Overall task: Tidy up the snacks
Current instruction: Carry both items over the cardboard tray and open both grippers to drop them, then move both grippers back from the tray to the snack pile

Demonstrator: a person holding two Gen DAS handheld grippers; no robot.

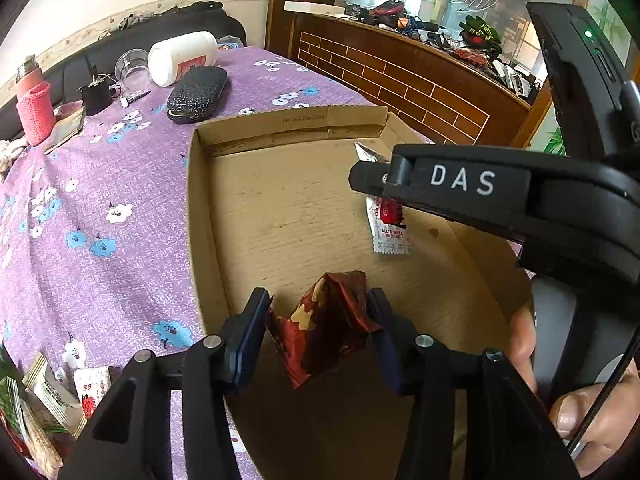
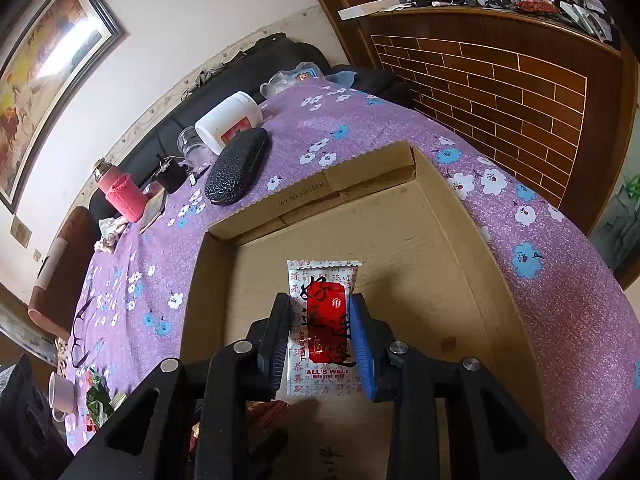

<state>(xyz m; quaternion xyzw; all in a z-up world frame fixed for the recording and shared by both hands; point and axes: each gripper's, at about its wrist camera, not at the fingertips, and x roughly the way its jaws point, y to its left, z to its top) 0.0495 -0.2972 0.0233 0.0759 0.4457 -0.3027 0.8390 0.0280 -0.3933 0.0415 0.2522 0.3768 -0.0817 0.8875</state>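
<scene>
Left gripper [image 1: 320, 330] clamped on dark red packet [image 1: 324, 320], right gripper [image 2: 322, 340] holding white packet [image 2: 322, 320], apparently both over cardboard box [image 2: 452, 240], purple tablecloth [image 1: 100, 200]

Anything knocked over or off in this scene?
Yes: the white jar lies on its side on the purple tablecloth, touching the dark glasses case. No spill is visible. The dark red snack packet in the left gripper is crumpled. The cardboard box looks fine.

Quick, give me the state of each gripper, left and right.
Left gripper: shut on the dark red snack packet, over the cardboard box.
Right gripper: shut on the white and red snack packet, also over the box.
</scene>
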